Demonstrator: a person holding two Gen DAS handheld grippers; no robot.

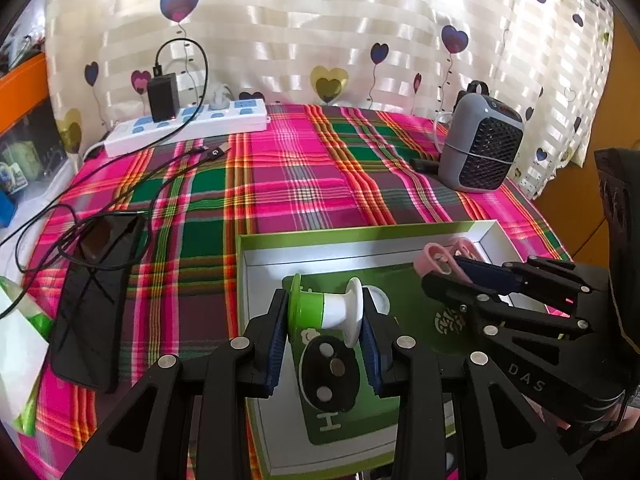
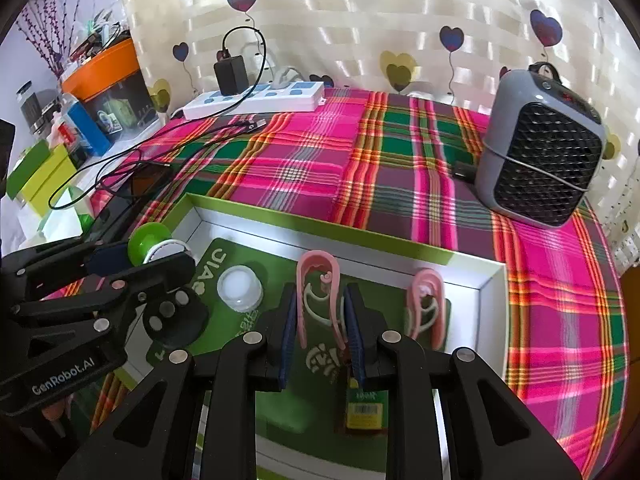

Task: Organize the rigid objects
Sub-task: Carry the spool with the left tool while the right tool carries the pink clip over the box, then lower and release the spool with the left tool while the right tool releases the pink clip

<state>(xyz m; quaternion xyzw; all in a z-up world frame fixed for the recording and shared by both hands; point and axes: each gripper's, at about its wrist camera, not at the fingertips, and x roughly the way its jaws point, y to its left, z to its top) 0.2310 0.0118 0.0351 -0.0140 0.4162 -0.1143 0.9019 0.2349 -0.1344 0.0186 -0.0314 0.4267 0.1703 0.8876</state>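
Observation:
My left gripper (image 1: 325, 312) is shut on a green and white spool-shaped piece (image 1: 326, 306), holding it crosswise over the green-rimmed open box (image 1: 360, 233). Below it in the box lie a black disc with silver dots (image 1: 328, 372) and a white round cap (image 1: 379, 300). My right gripper (image 2: 321, 304) is shut on a pink clip (image 2: 318, 276), also over the box (image 2: 492, 280). A second pink clip (image 2: 426, 304) lies in the box's right corner. The right wrist view shows the left gripper (image 2: 148, 258) at the left with the green piece (image 2: 146, 240).
The box sits on a pink and green plaid cloth (image 1: 300, 184). A grey fan heater (image 2: 540, 160) stands at the back right. A white power strip (image 1: 188, 124) with a black charger, loose cables and a dark flat device (image 1: 92, 304) lie to the left.

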